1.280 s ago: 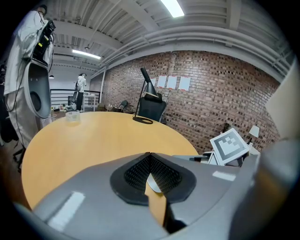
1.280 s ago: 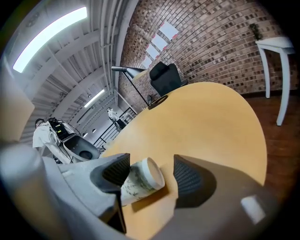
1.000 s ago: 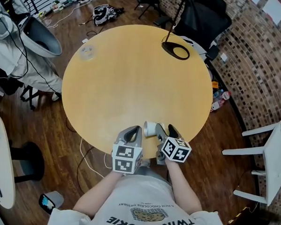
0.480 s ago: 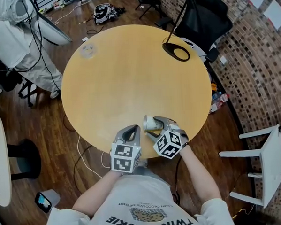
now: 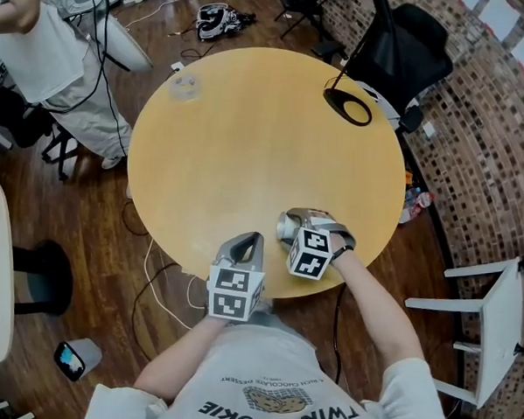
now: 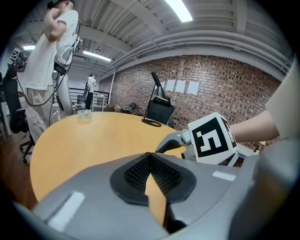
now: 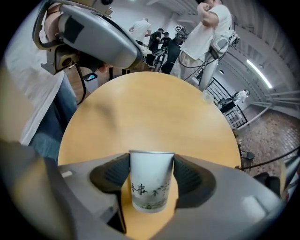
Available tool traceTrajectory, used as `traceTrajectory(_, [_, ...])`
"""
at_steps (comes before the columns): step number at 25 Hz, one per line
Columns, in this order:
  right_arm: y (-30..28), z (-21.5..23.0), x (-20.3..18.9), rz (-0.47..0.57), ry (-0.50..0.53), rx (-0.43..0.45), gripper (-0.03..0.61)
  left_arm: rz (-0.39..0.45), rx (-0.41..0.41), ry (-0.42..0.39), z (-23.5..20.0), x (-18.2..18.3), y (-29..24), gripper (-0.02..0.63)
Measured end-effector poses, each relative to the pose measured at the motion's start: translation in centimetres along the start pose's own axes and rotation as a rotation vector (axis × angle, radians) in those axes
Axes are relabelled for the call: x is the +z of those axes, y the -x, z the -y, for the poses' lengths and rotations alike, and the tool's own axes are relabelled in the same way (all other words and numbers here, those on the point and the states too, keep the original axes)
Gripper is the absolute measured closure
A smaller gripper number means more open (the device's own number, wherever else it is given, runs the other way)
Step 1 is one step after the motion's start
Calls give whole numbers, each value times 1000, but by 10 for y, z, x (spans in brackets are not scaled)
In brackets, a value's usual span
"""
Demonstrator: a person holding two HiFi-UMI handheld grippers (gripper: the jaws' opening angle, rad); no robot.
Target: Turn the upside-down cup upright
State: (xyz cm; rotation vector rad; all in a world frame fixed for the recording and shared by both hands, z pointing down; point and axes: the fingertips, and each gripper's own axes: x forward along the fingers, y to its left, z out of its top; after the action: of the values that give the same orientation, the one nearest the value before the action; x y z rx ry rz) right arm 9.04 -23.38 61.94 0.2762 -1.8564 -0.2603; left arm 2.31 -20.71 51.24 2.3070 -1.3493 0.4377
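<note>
Right gripper [image 7: 151, 165] fingers clamped on paper cup [image 7: 150, 187], at near edge of tabletop [image 5: 241, 135]. Head view: cup looks tipped sideways, mouth toward left gripper [image 5: 244, 246]. Left fingers together, nothing between. Judgement: grasp done, turn partway. Left: finish rotation, set cup base-down, release.

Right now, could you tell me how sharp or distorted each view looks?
Right gripper view: fisheye-bent, dark corners, white printed paper cup sharp. Left gripper view: bright ceiling strip light, same bending. Head view: evenly lit, round yellow wooden table crisp.
</note>
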Motion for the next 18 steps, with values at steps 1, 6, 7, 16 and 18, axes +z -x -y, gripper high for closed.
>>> traceTrajectory(1, [-1,2,2,-6,3,0,298,1,6,3,-3,0,1,611])
traceTrajectory(6, [-9,5,4,-46,60,-29,295,3,13,24,-9,-4,7,611])
traceTrajectory(7, [-10,5,4,-51,78,-42,295,3,16,24,-10,-4,8,611])
traceTrajectory(16, [-3,6,11,16,15,-140,296,1,10,18,-10,-3,10,611])
traceTrajectory(18, [4,9,13,63,-61,-174,296,-2,3,14,-8,-2,9,611])
